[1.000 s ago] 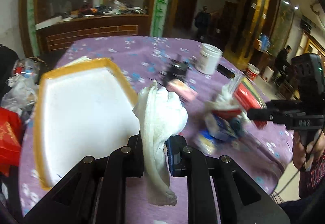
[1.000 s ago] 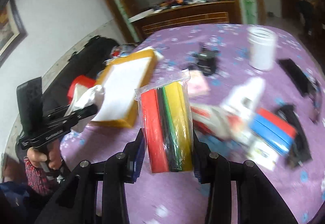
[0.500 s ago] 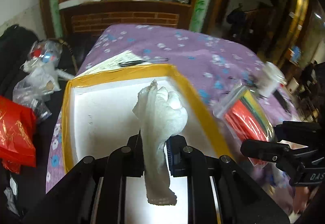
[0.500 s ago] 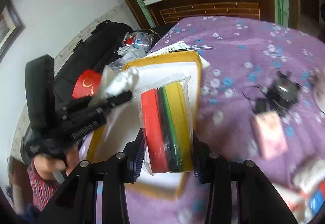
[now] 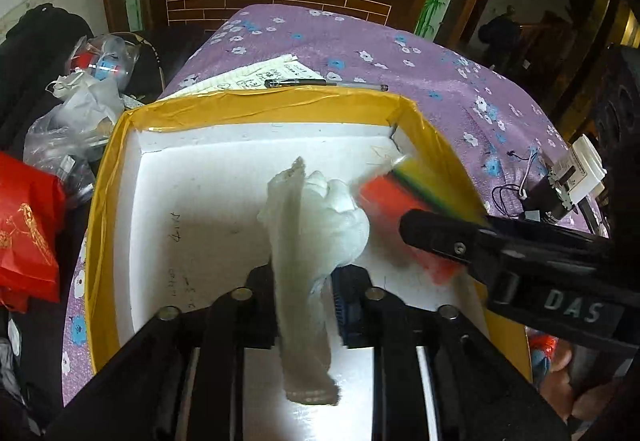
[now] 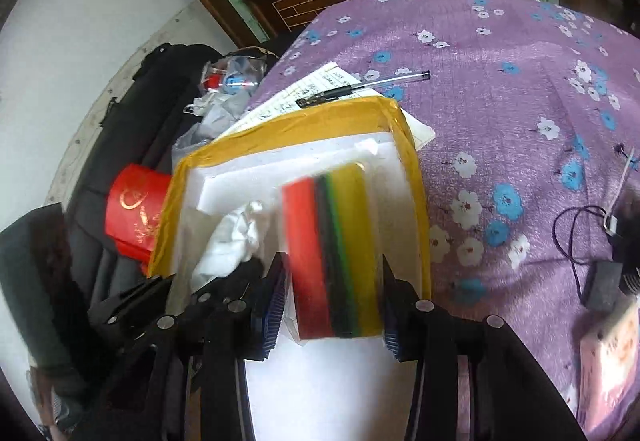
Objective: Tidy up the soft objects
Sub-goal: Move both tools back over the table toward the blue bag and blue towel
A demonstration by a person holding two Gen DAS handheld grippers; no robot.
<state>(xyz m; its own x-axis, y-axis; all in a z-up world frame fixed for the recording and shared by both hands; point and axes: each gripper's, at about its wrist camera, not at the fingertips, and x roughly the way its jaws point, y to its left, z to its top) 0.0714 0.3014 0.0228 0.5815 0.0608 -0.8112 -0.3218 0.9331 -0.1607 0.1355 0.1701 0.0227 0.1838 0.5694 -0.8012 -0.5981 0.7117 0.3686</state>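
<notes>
A white foam box (image 5: 280, 101) with a yellow-taped rim (image 6: 296, 121) lies on the purple flowered table. My left gripper (image 5: 304, 305) hangs over its inside. Its jaws are opening, and the crumpled white cloth (image 5: 320, 225) hangs blurred between them with a gap at the right pad. My right gripper (image 6: 332, 305) is over the box's right side, and its jaws are opening too. The plastic-wrapped pack of red, green and yellow sponges (image 6: 332, 241) sits blurred between the pads, clear of both. In the left wrist view the pack (image 5: 392, 197) lies just right of the cloth.
A pen (image 5: 324, 83) and a written sheet (image 5: 256, 75) lie behind the box. A red bag (image 5: 24, 225) and plastic bags (image 5: 80, 101) sit off the table's left edge. A small motor with wires (image 5: 552, 197) and a pink pack (image 6: 608, 353) lie to the right.
Both grippers have come left and down over the box. The left jaws, shut on the cloth before, have parted. The sponge pack is now loose between the right pads.
</notes>
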